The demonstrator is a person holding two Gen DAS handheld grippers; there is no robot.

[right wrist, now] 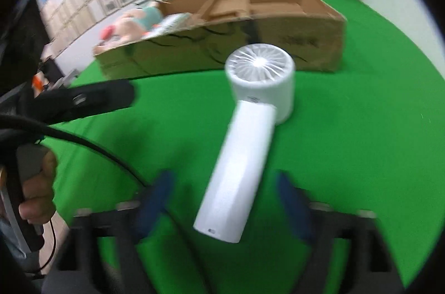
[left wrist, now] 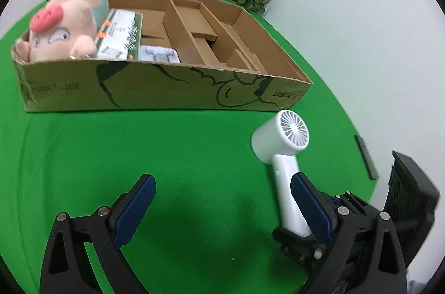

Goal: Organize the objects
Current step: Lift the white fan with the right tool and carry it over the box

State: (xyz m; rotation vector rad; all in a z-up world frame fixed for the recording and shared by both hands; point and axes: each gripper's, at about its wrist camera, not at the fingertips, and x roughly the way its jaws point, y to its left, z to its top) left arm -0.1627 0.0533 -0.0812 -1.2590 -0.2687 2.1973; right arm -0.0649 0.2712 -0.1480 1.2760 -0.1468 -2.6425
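Both tongs tilt down toward the green worktop (left wrist: 180,155). Left tongs (left wrist: 222,199) spread wide, nothing between the pads. Right tongs (right wrist: 222,199) also spread, blurred, straddling the handle of the white handheld fan (right wrist: 250,132) without pressing on it. Cardboard box (left wrist: 167,88) sits beyond the fan, well apart from it; fan lies on the worktop, head toward the box. Pig plush (left wrist: 64,24) fills the box's left end. A person's hand (right wrist: 36,196) grips the left tool's handle.
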